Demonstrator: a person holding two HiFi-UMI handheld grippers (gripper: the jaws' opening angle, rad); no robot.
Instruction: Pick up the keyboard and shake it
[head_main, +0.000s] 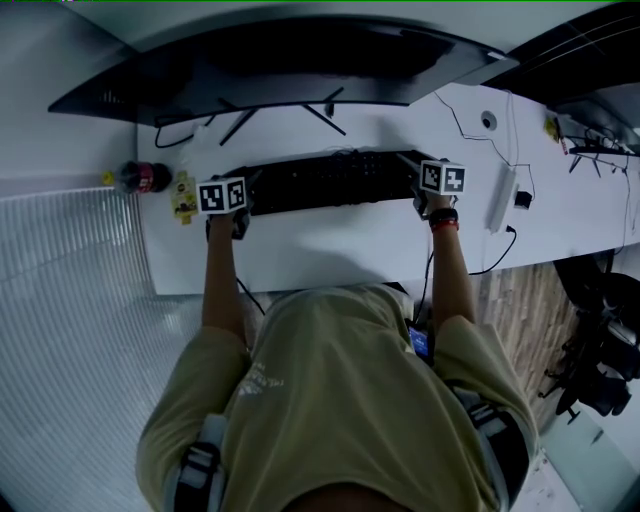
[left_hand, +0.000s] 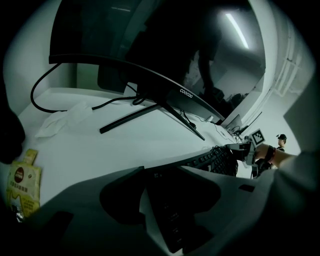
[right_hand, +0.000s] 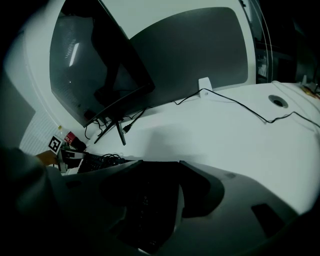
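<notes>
A black keyboard (head_main: 330, 180) lies flat on the white desk (head_main: 330, 245) in front of the monitor. My left gripper (head_main: 243, 190) is at its left end and my right gripper (head_main: 416, 182) at its right end. In the left gripper view the keyboard's end (left_hand: 170, 220) sits between the spread jaws of the left gripper (left_hand: 165, 210), with a pale strip showing beside the left pad. The right gripper view shows the same: the keyboard's other end (right_hand: 145, 200) lies between the jaws of the right gripper (right_hand: 150, 210), which do not visibly press on it.
A wide curved monitor (head_main: 300, 60) on a splayed stand (head_main: 285, 110) rises just behind the keyboard. A dark bottle (head_main: 140, 177) and a yellow packet (head_main: 183, 197) sit at the desk's left edge. A white power strip (head_main: 500, 200) and cables lie to the right.
</notes>
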